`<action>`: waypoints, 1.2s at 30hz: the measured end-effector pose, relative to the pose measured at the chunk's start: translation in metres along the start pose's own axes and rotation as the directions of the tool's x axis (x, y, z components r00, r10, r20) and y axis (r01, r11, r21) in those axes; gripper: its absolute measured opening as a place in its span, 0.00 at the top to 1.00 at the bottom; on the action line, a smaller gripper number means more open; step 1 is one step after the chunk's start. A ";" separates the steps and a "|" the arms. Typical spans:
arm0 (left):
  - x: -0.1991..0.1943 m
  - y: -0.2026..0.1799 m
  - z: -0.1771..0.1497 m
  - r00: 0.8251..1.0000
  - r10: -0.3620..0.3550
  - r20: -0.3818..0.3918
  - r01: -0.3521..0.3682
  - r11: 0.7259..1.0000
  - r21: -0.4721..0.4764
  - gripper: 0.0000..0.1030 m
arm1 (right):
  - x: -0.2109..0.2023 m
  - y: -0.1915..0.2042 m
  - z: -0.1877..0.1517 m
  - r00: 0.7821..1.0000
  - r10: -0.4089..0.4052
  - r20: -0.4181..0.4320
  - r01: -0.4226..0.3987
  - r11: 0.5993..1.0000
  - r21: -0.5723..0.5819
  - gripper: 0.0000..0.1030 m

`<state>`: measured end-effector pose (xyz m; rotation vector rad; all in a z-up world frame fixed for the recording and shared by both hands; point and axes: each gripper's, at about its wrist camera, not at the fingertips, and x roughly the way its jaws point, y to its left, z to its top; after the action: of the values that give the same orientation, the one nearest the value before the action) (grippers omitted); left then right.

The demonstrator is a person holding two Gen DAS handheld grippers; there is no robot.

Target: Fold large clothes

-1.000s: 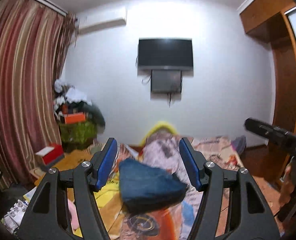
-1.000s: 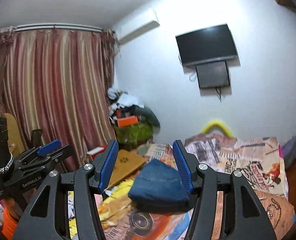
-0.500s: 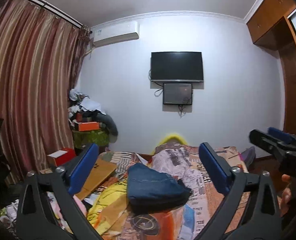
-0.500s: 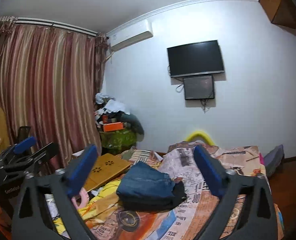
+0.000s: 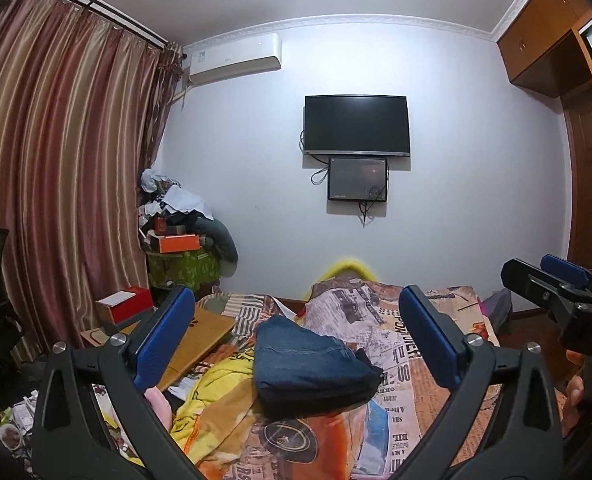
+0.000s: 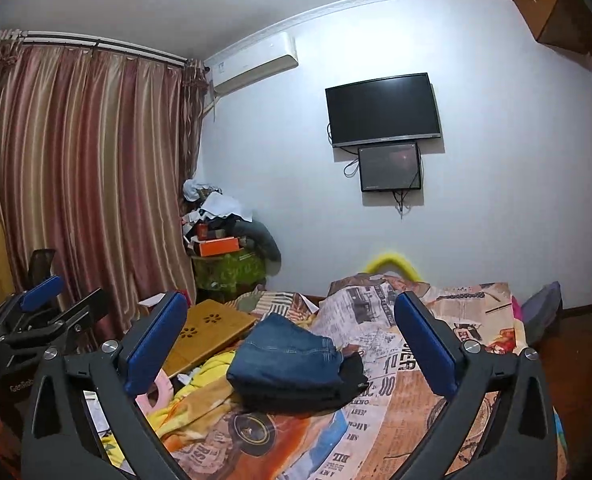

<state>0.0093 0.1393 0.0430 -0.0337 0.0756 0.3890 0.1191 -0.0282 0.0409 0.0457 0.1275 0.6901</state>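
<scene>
Jeans [image 5: 308,360]: folded, lower centre, on bedspread [image 5: 400,364]. My left tongs [image 5: 296,340] and right tongs [image 6: 292,338] gape, empty. Risk: a careless nudge could topple the fold.

Your left wrist view: folded jeans [image 5: 308,364] cover most of dark garment [image 5: 366,362] beneath, only black edge showing. Your right gripper [image 5: 552,284] cut by right frame edge, fingertips [image 5: 574,394] barely peeking below. Wardrobe [image 5: 552,36] clipped at far right. Your right wrist view: left gripper [image 6: 44,308] partly lost off left edge. Print on bedspread [image 6: 408,364] too warped to read fully. Corner pile [image 6: 216,216] too jumbled to sort.
</scene>
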 end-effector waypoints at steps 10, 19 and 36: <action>0.007 -0.002 -0.003 1.000 -0.005 -0.024 0.005 1.000 -0.001 0.01 | -0.002 0.001 -0.005 1.000 -0.005 -0.023 0.005 1.000 0.005 0.00; 0.012 -0.011 -0.007 0.999 -0.013 -0.036 0.013 1.000 0.013 0.01 | 0.000 0.000 -0.008 0.998 -0.009 -0.055 0.010 1.000 0.012 0.00; 0.020 -0.018 -0.011 0.998 -0.037 -0.057 0.037 0.999 0.007 0.00 | -0.001 -0.003 -0.007 0.998 -0.009 -0.065 0.011 1.000 0.018 0.00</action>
<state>0.0335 0.1301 0.0312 -0.0381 0.1327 0.3506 0.1192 -0.0315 0.0335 0.0400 0.1959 0.6807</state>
